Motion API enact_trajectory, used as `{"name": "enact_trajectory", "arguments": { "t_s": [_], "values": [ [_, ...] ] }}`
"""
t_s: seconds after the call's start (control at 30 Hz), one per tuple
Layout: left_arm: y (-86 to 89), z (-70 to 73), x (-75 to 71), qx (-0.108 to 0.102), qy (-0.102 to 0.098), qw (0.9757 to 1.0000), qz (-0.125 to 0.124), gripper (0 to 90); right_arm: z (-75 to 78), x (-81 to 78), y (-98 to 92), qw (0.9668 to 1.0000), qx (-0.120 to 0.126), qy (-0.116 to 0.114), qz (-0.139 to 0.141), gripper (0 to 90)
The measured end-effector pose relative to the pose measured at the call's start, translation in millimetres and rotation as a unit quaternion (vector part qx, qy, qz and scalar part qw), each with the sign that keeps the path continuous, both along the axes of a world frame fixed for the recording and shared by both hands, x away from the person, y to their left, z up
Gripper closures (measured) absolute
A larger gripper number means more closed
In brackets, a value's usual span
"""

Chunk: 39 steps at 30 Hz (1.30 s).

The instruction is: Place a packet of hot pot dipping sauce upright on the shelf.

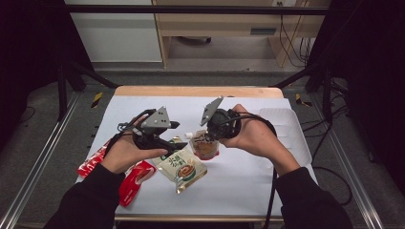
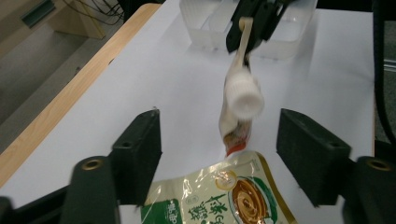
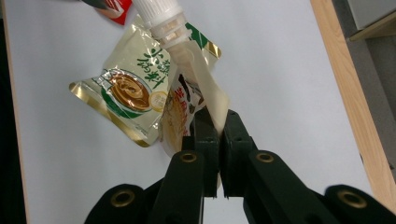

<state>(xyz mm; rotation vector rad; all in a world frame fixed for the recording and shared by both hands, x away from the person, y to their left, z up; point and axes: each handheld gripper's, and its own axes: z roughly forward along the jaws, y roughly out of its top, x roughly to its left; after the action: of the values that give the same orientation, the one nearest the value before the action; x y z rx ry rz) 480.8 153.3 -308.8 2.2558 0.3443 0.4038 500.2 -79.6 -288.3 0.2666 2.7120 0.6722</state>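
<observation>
Right gripper: jaws pinched tight on the flat sealed edge of a soft spouted pouch with ribbed white cap, lifted off the white table. Left gripper: jaws spread wide, holding nothing, over a glossy gold-edged foil sachet lying flat.

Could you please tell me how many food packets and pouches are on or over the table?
3: a red packet near the left forearm, a green-and-gold sauce packet mid-table, and a spouted pouch held by the right gripper.
</observation>
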Motion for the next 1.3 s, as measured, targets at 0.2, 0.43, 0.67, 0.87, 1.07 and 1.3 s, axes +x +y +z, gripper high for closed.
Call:
{"name": "enact_trajectory", "arguments": {
  "t_s": [0.2,0.43,0.67,0.87,1.07,1.3],
  "values": [
    [8.8,-17.3,-7.3,0.004,0.001,0.9998,0.022,16.9,4.7,5.4,-15.6,0.9998,0.008,-0.011,-0.013,87.7],
    [23.0,-43.0,-7.7,-0.001,0.009,0.9986,0.051,12.2,14.1,14.0,-33.8,0.999,0.025,-0.031,-0.023,87.7],
    [36.1,-66.0,-5.0,-0.001,0.013,0.9968,0.079,11.6,22.0,20.4,-44.5,0.9979,0.03,-0.053,-0.024,87.7],
    [45.0,-83.2,-6.6,-0.007,0.012,0.9948,0.101,10.3,30.6,23.7,-54.3,0.9964,0.035,-0.071,-0.031,87.8],
    [49.6,-89.7,-6.5,0.005,0.012,0.9936,0.113,9.3,38.1,24.6,-61.7,0.995,0.041,-0.081,-0.041,87.9],
    [64.6,-96.3,-9.3,-0.004,0.014,0.9902,0.139,8.3,48.3,27.7,-79.9,0.9919,0.044,-0.102,-0.06,87.9]
  ]
}}
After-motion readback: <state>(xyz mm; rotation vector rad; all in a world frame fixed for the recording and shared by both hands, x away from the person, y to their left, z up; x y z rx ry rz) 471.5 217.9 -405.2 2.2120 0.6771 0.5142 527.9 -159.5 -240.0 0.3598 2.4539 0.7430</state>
